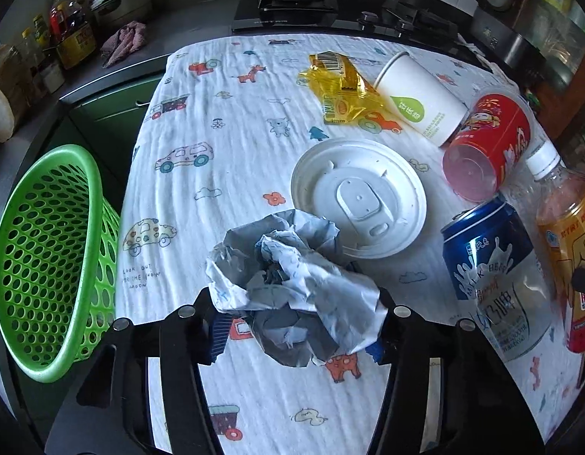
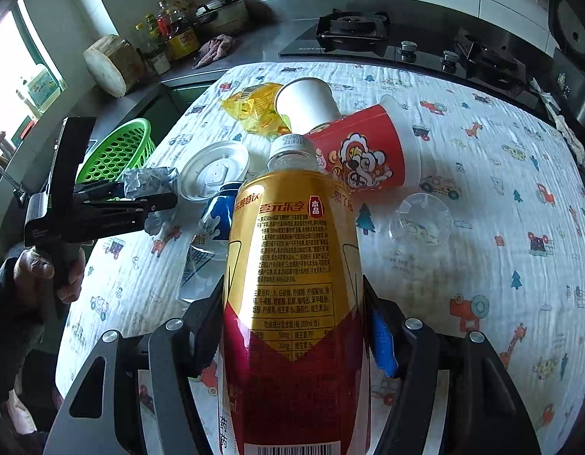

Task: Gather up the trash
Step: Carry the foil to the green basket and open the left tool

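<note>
Trash held, left: crumpled paper point(image 1: 292, 288) is clamped between the fingers of the left gripper point(image 1: 298, 314); loose folds spill ahead of and below the tips.
Trash held, right: drink bottle point(image 2: 292, 284) is pinched low on its body by the right gripper point(image 2: 292, 326), cap pointing away.
Trash remaining: white lid point(image 1: 359, 197) just ahead of the left gripper; blue can point(image 1: 493, 265) to its right; red cup point(image 1: 486, 144), white cup point(image 1: 417, 94) and yellow wrapper point(image 1: 342, 91) farther ahead; clear lid point(image 2: 421, 216) ahead-right of the right gripper.
Receptacle: green basket point(image 1: 46, 258), tipped, off the tabletop point(image 1: 216, 94) edge, left of the left gripper.
Risk, paper: a shallow bite on soft folds is judged likely to let the wad slip out before the basket is reached.
Risk, bottle: a smooth, rounded label may rotate or slide in the grip; its far end could knock the red cup or blue can.
Risk, basket: being tipped, it may roll or be missed.
</note>
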{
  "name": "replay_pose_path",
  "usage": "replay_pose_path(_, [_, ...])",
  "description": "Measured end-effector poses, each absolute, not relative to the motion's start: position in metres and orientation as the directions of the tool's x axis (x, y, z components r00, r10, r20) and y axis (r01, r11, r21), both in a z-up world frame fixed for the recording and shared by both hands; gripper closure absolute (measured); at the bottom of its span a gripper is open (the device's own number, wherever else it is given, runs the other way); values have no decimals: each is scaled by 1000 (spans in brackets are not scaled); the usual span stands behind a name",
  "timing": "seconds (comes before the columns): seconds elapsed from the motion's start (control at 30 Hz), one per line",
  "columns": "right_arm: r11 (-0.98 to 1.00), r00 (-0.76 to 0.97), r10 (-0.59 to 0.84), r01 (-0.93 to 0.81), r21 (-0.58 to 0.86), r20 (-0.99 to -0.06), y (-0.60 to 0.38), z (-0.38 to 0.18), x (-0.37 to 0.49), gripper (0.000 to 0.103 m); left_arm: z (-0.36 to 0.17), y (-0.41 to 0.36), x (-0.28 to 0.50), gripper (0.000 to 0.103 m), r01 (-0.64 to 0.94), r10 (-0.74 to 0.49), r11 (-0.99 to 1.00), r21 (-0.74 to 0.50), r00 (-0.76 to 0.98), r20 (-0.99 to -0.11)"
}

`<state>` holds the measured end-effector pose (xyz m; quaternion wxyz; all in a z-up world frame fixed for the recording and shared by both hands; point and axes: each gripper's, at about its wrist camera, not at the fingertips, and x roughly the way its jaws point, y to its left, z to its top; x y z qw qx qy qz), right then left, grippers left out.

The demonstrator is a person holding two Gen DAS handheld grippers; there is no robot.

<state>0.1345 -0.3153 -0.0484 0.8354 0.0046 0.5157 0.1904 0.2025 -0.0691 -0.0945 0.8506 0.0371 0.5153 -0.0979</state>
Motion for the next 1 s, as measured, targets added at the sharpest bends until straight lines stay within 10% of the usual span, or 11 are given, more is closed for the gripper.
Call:
replay_pose_path(0.17, [921,414,330,-336,195,-848,-305,-37,126,41,-83,-63,191,69,212,-138,976,-39,477,-868])
replay_pose_path(1.0, [831,433,444,-526,181,-784,-161,13,129,41,-33,147,180,70,-122,78,992,9,570,-818])
